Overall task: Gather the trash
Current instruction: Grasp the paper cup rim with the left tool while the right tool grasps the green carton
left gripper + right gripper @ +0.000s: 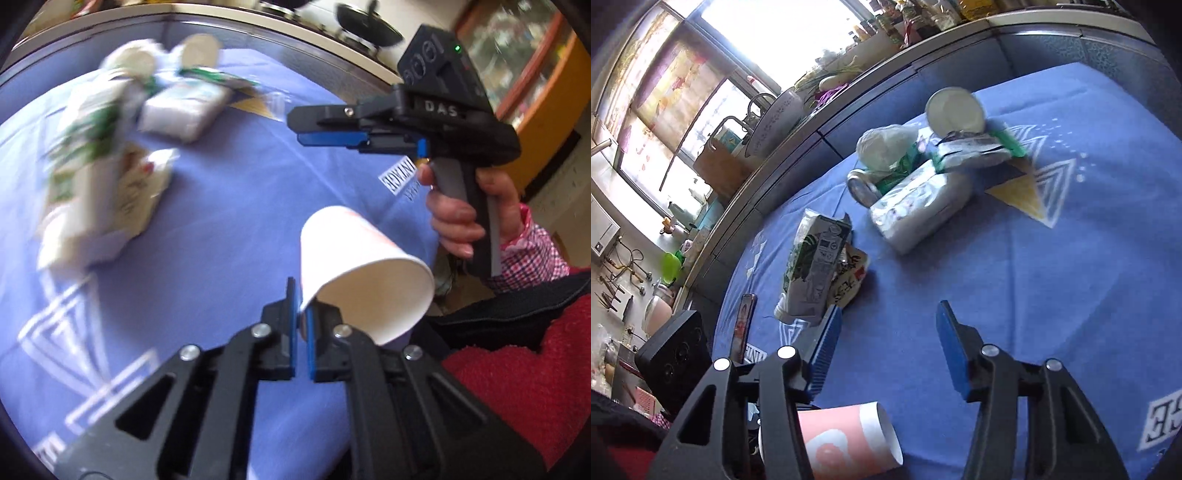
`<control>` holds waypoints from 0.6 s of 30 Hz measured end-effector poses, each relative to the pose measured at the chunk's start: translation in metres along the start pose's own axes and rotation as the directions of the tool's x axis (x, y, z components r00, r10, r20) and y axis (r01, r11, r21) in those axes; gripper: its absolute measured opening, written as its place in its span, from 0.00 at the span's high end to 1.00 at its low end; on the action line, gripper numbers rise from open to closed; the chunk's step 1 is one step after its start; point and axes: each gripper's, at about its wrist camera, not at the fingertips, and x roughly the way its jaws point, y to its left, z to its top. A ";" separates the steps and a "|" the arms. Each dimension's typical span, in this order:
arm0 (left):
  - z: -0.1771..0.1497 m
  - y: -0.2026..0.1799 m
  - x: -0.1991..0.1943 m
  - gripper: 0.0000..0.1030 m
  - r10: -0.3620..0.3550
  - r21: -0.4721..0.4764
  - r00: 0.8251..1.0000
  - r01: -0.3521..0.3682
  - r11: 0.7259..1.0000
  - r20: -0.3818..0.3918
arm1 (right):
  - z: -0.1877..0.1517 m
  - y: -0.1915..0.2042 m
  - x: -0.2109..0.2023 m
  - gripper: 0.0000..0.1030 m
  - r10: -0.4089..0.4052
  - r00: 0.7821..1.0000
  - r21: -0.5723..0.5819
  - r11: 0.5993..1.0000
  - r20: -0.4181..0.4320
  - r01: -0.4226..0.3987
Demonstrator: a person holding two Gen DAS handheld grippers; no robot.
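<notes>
My left gripper (302, 334) is shut on the rim of a white and pink paper cup (354, 273), held tilted above the near edge of the blue tablecloth (229, 206). The cup also shows in the right wrist view (846, 443), low and left of my right gripper (886, 343), which is open and empty above the cloth. The right gripper appears in the left wrist view (325, 129), above the cup. A pile of trash lies farther back: a crushed green and white carton (812, 266), a tissue pack (916, 206), a can (860, 188), a plastic bag (886, 144) and a round lid (955, 110).
A phone (744, 328) and a black box (676, 350) sit at the table's left edge. A counter with kitchenware (775, 118) runs behind the table under a window. A red garment (524, 373) lies at the near right.
</notes>
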 end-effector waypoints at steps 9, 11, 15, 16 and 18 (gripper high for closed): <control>-0.055 0.045 -0.085 0.96 0.098 -0.184 0.987 -0.074 0.980 0.128 | 0.022 0.060 0.099 0.42 0.075 0.989 0.014 0.997 -0.130 -0.074; -0.065 0.051 -0.096 0.96 0.116 -0.210 0.982 -0.082 0.974 0.152 | 0.024 0.063 0.112 0.38 0.064 0.988 0.037 0.998 -0.143 -0.059; -0.076 0.059 -0.113 0.96 0.142 -0.253 0.973 -0.092 0.963 0.184 | 0.026 0.060 0.124 0.34 0.124 0.984 0.123 0.986 -0.127 -0.108; -0.077 0.060 -0.116 0.96 0.146 -0.260 0.971 -0.094 0.961 0.189 | 0.026 0.060 0.125 0.43 0.144 0.981 0.136 0.983 -0.127 -0.126; -0.073 0.062 -0.119 0.96 0.151 -0.267 0.969 -0.095 0.959 0.198 | 0.025 0.058 0.122 0.46 0.172 0.977 0.152 0.977 -0.128 -0.152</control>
